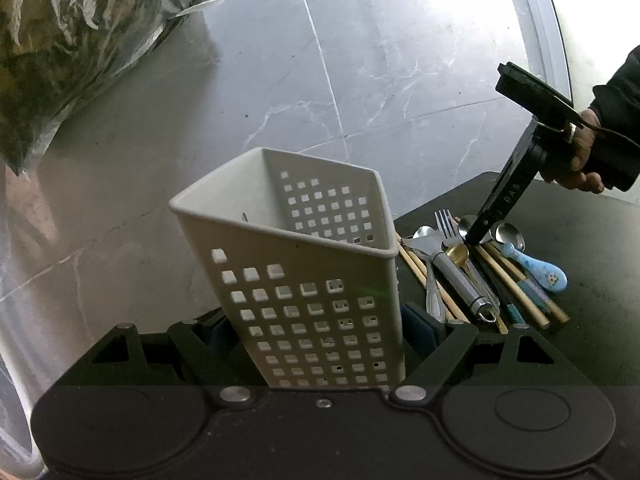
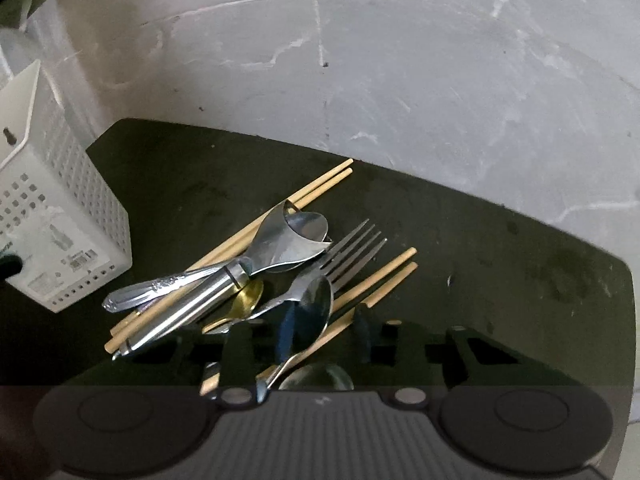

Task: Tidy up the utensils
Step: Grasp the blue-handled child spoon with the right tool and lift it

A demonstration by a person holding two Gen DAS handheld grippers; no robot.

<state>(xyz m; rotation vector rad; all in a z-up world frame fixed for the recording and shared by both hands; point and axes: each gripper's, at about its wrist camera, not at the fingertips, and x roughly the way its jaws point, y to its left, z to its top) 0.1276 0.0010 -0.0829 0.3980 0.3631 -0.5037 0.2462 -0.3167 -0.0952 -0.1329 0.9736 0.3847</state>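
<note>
My left gripper (image 1: 318, 330) is shut on a white perforated utensil holder (image 1: 304, 280), which leans tilted with its mouth away from me; it also shows at the left of the right wrist view (image 2: 60, 240). A pile of utensils lies on the black table (image 2: 480, 260): a fork (image 2: 352, 248), a gold spoon (image 2: 246, 300), a steel peeler (image 2: 288, 240), wooden chopsticks (image 2: 320, 184) and a blue-handled spoon (image 1: 540, 274). My right gripper (image 2: 324, 330) points down into the pile. A steel spoon (image 2: 318, 300) lies between its fingers, with a gap on the right side.
A person's hand (image 1: 580, 160) holds the right gripper (image 1: 476, 238) above the pile. A clear plastic bag (image 1: 80, 40) of dark greenery lies on the grey marble floor (image 1: 360, 80). The table's far edge runs just behind the utensils.
</note>
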